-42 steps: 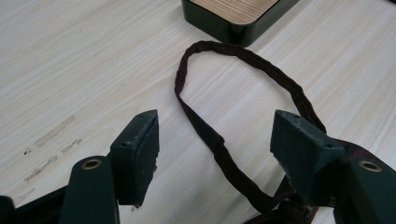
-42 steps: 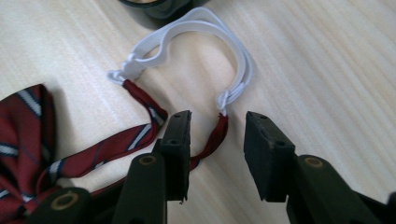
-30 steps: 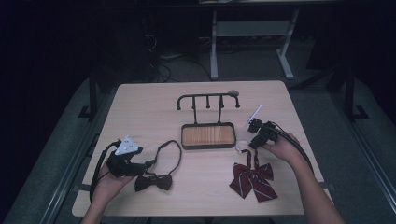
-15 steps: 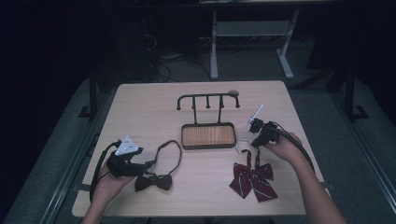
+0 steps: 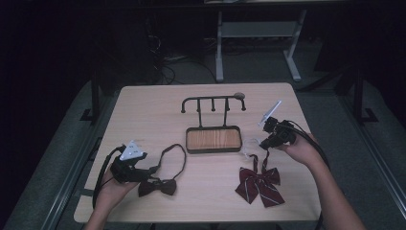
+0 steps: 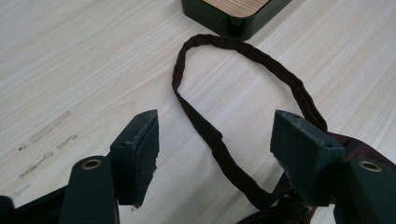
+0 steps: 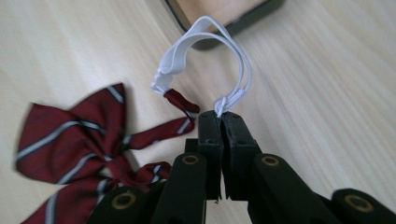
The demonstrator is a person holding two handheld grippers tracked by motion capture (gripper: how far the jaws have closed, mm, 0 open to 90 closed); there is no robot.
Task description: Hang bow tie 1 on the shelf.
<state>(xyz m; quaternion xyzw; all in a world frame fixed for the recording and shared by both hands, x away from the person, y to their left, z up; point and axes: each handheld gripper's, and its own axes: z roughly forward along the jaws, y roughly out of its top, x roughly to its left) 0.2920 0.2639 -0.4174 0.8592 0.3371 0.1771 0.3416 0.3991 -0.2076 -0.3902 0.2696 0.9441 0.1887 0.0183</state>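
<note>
Two hand-held grippers, two bow ties on the surface

Right hand-held gripper has just pinched its jaws together on the white elastic loop of the red striped bow tie, which lies near the wooden-based rack; left hand-held gripper stands with jaws apart over the strap of the dark bow tie, near the surface edge
</note>
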